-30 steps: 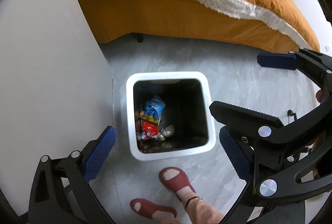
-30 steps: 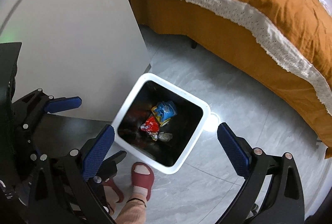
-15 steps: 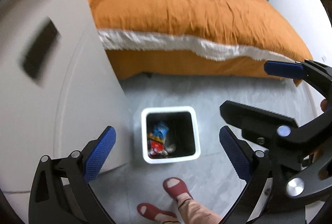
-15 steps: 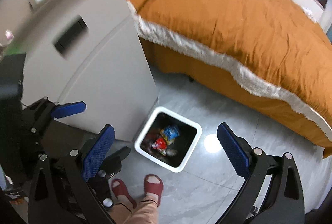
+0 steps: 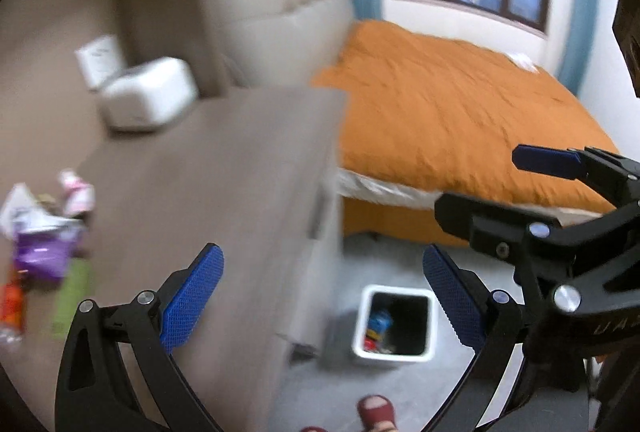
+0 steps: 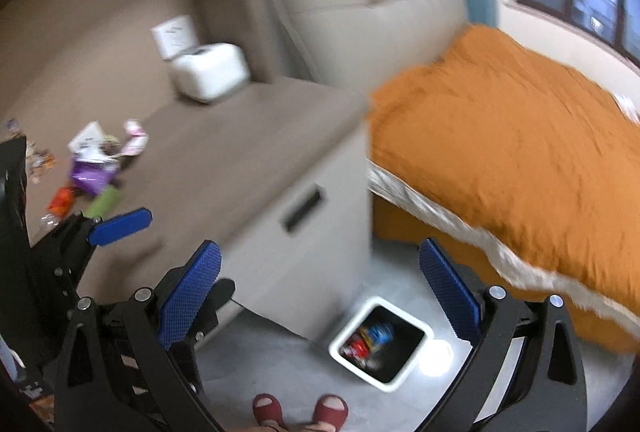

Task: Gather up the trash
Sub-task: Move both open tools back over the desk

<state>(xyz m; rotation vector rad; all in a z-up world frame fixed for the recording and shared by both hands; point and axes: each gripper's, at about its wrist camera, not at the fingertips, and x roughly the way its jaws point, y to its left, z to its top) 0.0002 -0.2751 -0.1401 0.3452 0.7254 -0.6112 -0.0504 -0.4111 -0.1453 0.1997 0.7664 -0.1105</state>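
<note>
Bedroom floor of grey tile runs between an orange bed (image 6: pixel 520 152) and a low cabinet whose brown top serves as the counter (image 6: pixel 224 152); a white bin (image 6: pixel 382 346) stands on the floor at the cabinet's foot, wrappers already lying in it; the remaining trash (image 6: pixel 94 168), a blurred scatter of purple, white, orange and green wrappers, lies on the far left part of the counter, well apart from the bin. Both pairs of tongs stand wide open and carry nothing: the left tongs (image 5: pixel 320 296) and the right tongs (image 6: pixel 320 284) hang above the counter's near edge and the floor. The scatter lies up and to the left of both; the left tongs look the nearer, so that hand probably reaches first. The green piece (image 5: pixel 72 296) seems long, running away from the camera, though blur hides its exact lie.
</note>
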